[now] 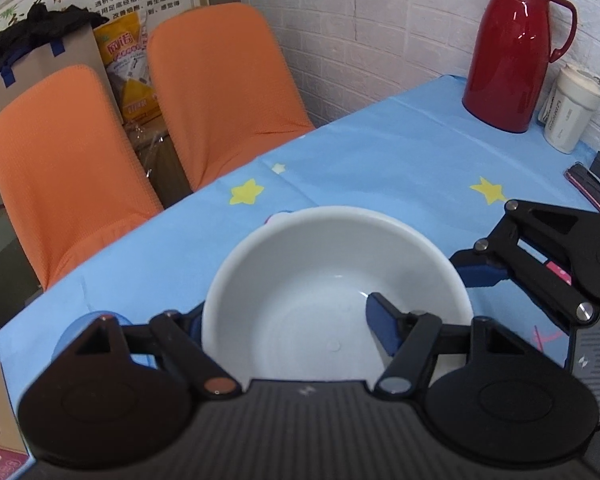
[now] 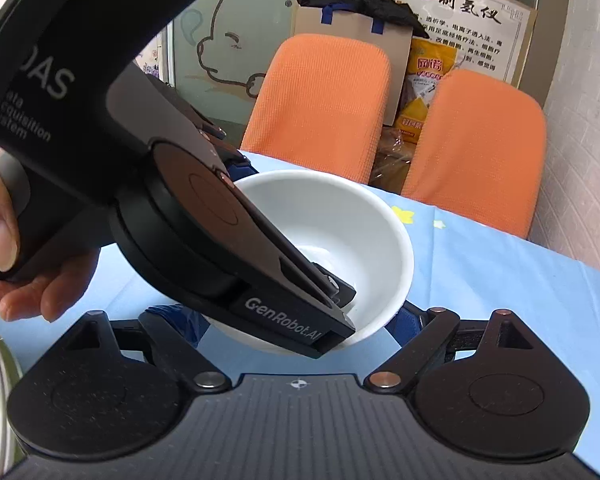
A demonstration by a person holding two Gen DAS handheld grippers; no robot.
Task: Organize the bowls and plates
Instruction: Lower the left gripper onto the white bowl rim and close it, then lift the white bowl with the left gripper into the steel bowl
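So, one white bowl in play and no stack started yet.

The left claw (image 1: 288, 320) is clamped on the near wall of the white bowl (image 1: 332, 280), one finger inside and one outside. The bowl is over the blue desk (image 1: 380, 160), in front of the red thermos (image 1: 512, 52). The right claw (image 2: 296, 328) is spread apart just beside the bowl, holding nothing. No plates or other bowls in view, so I'd say most of the sorting is left.
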